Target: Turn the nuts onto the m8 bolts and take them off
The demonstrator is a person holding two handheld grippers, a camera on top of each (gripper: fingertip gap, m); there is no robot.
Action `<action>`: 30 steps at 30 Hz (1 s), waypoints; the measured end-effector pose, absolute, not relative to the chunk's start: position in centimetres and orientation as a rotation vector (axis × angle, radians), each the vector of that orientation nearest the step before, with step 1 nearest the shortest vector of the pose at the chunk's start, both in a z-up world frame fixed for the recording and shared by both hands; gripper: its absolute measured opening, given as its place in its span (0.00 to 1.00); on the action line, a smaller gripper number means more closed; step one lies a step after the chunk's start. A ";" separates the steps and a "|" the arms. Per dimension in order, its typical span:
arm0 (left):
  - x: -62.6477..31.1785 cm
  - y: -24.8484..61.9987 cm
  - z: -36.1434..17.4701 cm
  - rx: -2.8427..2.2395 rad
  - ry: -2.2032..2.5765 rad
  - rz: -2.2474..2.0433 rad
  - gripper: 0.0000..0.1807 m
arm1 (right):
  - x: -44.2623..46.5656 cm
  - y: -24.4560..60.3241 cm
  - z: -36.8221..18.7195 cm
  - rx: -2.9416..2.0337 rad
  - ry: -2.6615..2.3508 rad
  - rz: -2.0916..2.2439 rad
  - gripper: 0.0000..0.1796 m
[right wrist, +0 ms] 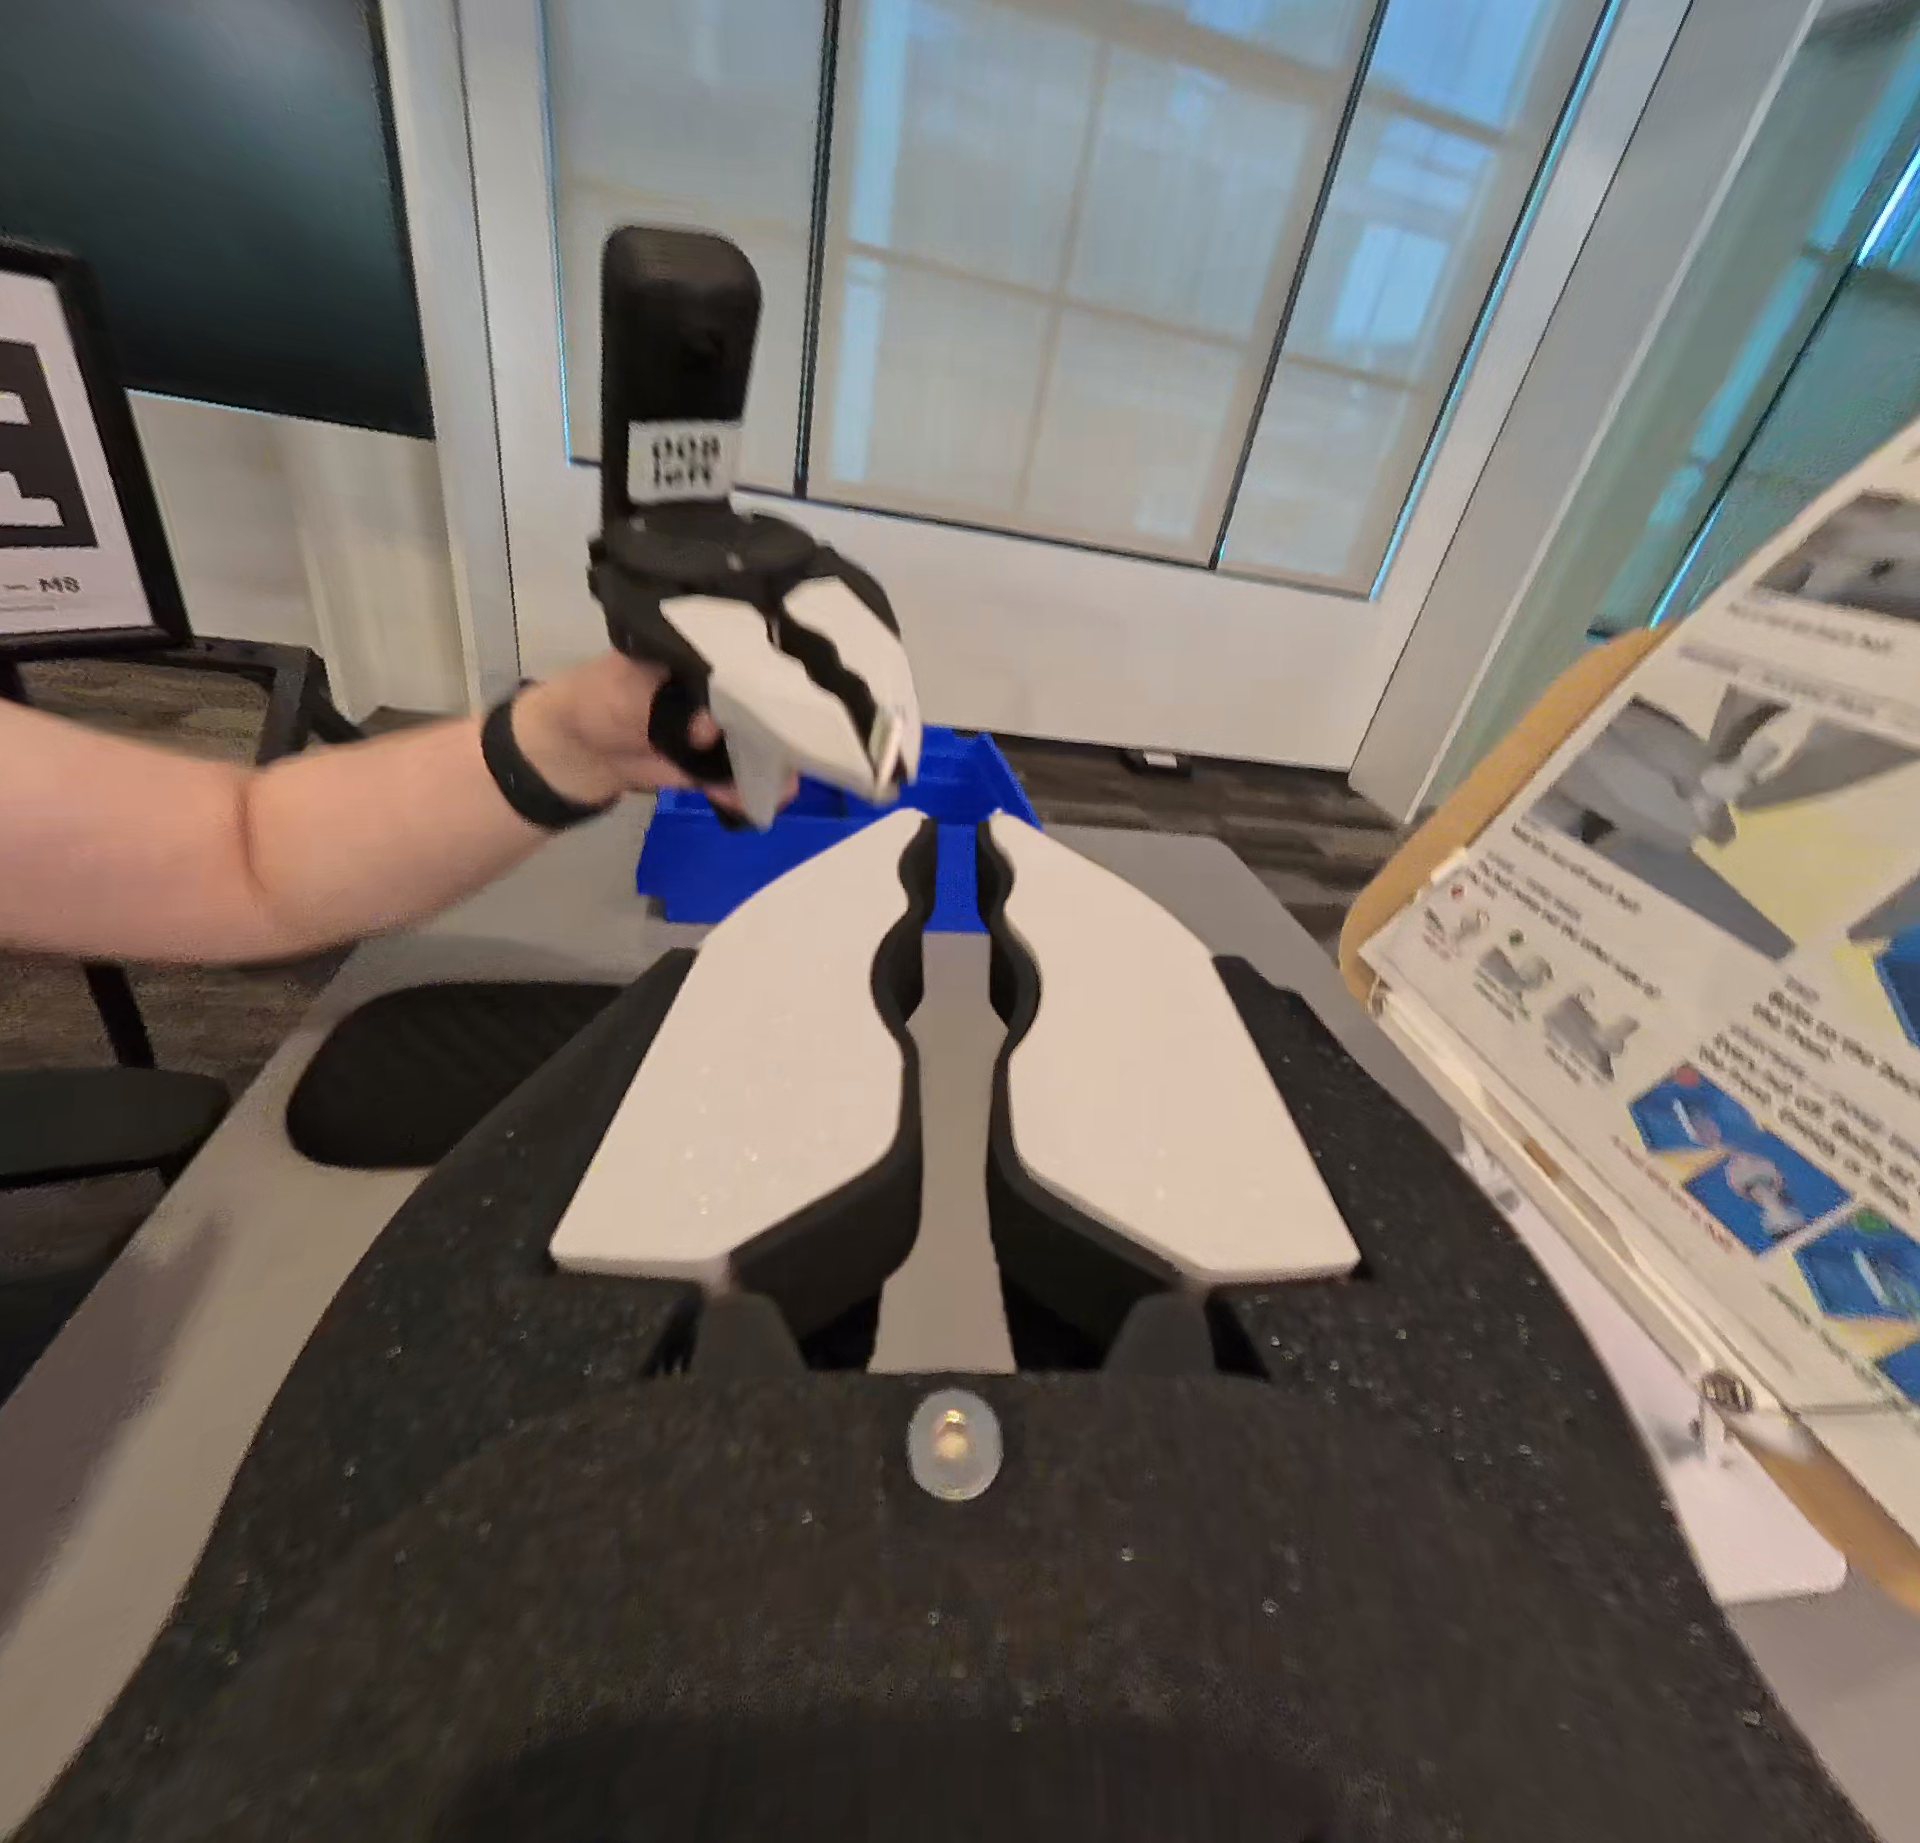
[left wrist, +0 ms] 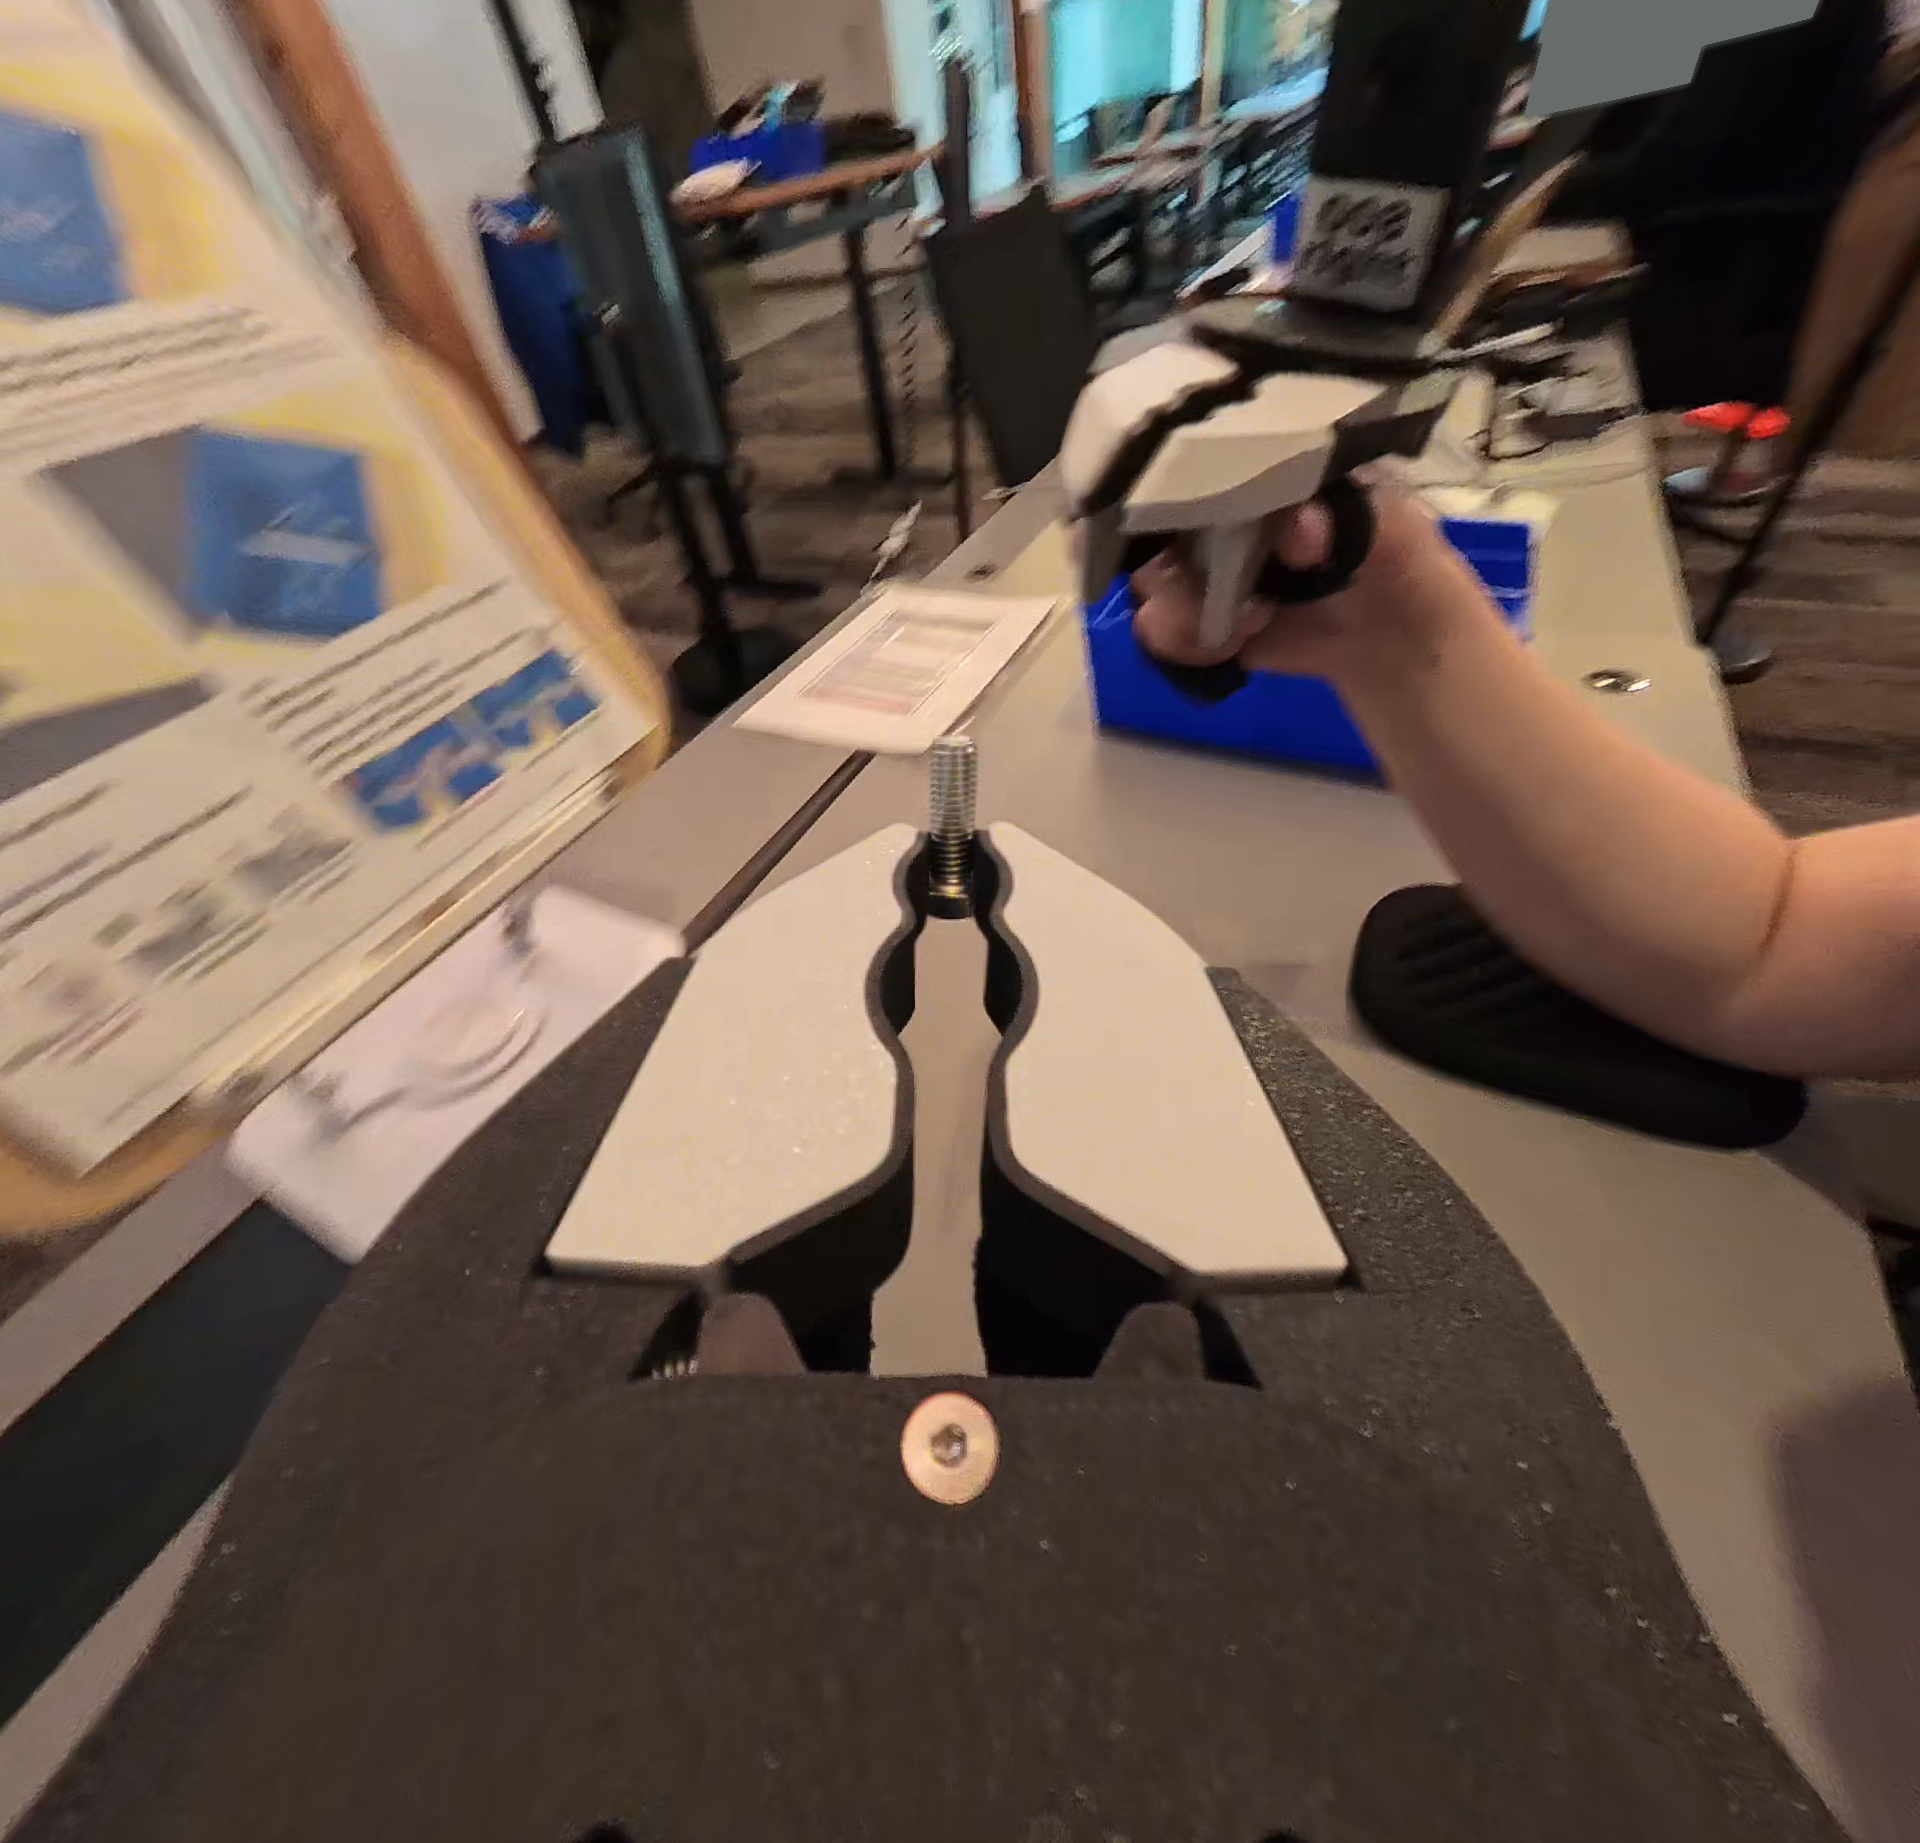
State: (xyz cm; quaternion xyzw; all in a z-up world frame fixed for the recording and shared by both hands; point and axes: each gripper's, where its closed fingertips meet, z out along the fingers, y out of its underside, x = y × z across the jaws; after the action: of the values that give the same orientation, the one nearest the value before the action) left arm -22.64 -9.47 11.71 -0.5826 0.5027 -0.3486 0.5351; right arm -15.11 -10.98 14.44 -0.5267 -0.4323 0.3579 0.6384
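In the left wrist view my left gripper [left wrist: 951, 848] is shut on a silver M8 bolt [left wrist: 952, 791]. The bolt's head sits in the notch between the fingertips and its threaded shaft sticks out forward; no nut shows on it. My right gripper [left wrist: 1117, 463] is held in a hand above the blue bin [left wrist: 1247, 723], off to the right of the bolt. In the right wrist view my right gripper [right wrist: 951, 843] has a narrow gap between its tips with nothing in it. The left gripper [right wrist: 883, 744] hangs just ahead and to the left, over the bin [right wrist: 707, 863].
A clipboard with instruction sheets [left wrist: 260, 650] stands at the table's left side and also shows in the right wrist view [right wrist: 1714, 962]. A black pad [left wrist: 1538, 1024] lies under the right forearm. A white card [left wrist: 904, 671] lies on the grey table [left wrist: 1195, 858]. One gripper's finger ends stand about 9 cm off the other's.
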 end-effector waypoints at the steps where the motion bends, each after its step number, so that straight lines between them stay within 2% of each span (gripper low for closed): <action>1: -20.7 -10.4 12.0 -1.344 1.218 -0.873 0.04 | -15.2 -11.5 15.1 -1.175 -0.978 0.814 0.05; 4: -16.4 -12.3 13.0 -1.269 1.253 -0.973 0.04 | -14.9 -12.0 15.6 -1.174 -0.982 0.766 0.10; 9: -13.4 -12.8 13.6 -1.217 1.244 -1.056 0.04 | -13.0 -12.8 17.0 -1.102 -0.925 0.874 0.09; 19: -14.5 -12.4 13.6 -1.191 1.156 -1.309 0.04 | -14.3 -11.7 15.1 -1.159 -0.934 1.028 0.10; 30: -14.9 -12.6 13.0 -1.200 1.175 -1.281 0.04 | -16.4 -11.5 14.3 -1.186 -0.962 1.003 0.07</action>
State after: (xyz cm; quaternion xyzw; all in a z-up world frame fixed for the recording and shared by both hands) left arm -14.86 -12.60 13.04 -0.4945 0.4841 -0.5278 0.4925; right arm -16.39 -11.55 14.29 -0.5138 -0.4169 0.4345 0.6110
